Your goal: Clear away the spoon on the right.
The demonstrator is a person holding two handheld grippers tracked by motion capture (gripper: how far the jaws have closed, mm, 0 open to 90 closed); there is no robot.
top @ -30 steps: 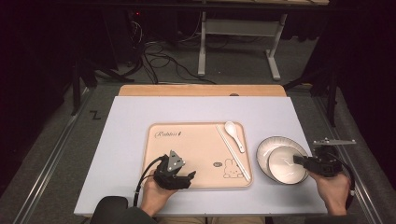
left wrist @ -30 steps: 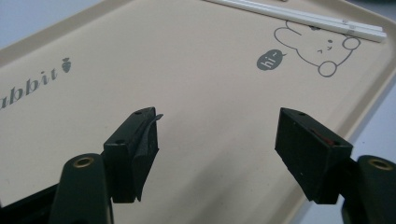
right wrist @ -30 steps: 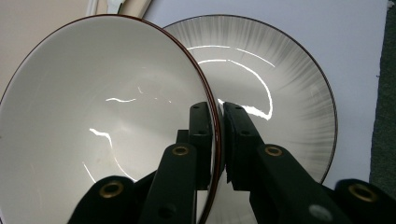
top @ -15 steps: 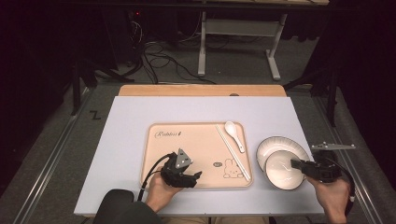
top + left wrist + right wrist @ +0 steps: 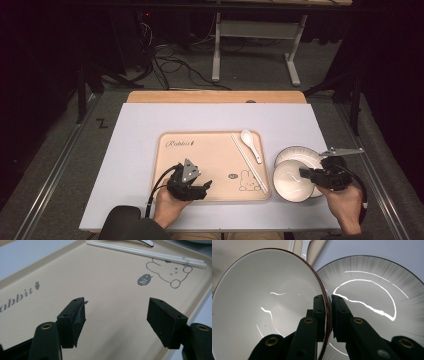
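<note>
On the pale blue table mat, right gripper clamps the white bowl rim above the plate; left gripper gapes wide over the tray.

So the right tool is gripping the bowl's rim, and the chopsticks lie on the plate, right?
Not quite. The chopsticks lie on the tray, beside the spoon, as the high view shows. The right tool does grip the bowl by its rim.

Right tool clamped on the rim of a white bowl, one jaw inside, one outside. Bowl tilted, overlapping a grey-rimmed plate on the tabletop.
</note>
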